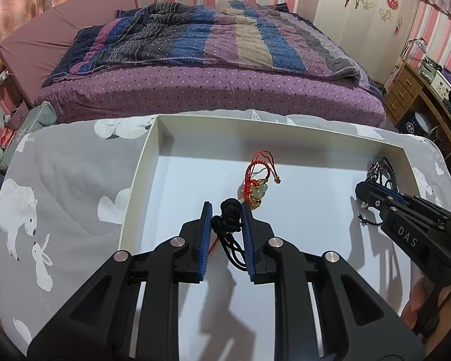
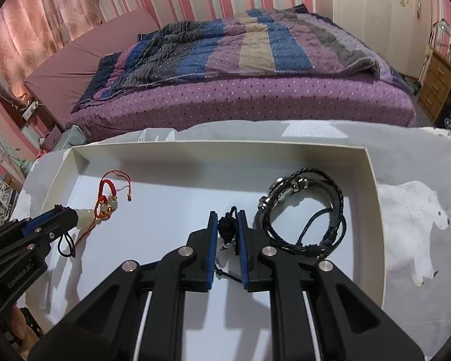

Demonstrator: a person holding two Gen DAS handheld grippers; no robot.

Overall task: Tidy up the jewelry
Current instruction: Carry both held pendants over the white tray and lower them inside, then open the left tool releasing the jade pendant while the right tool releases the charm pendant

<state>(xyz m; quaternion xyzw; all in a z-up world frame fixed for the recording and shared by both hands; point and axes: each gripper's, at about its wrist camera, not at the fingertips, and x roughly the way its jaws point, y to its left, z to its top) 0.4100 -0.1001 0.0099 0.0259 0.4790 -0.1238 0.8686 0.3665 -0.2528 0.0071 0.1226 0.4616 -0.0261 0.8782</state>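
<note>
Leftmost, a grey cloth [image 1: 75, 180] printed with white bears and rabbits covers the surface on which a shallow white tray [image 1: 141, 162] sits.

Over the tray's left half, the left gripper [image 1: 225, 210] tilts down with its blue pads clamped on a black knotted cord [image 1: 229, 215]. In the right wrist view a pale jade-like pendant [image 2: 85, 217] shows at that gripper's tip, and a black cord loop with a thin red thread trails onto the tray floor just below it.

Just beyond those fingertips, toward the far wall of the tray, lies a red braided bracelet [image 1: 257, 177] with pale green beads and gold fittings, resting on the tray floor apart from the jaws.

Right of the middle, the right gripper [image 2: 228, 221] also tilts down, its jaws closed tight on another black knotted cord piece [image 2: 227, 225], with a small pale bead showing between the pads.

Close to the tray's right wall, near its far right corner, a black braided leather bracelet [image 2: 315, 210] with silver beads lies coiled just beside the right gripper's fingers.

Behind the tray stands a bed [image 1: 213, 90] under a purple dotted quilt.
</note>
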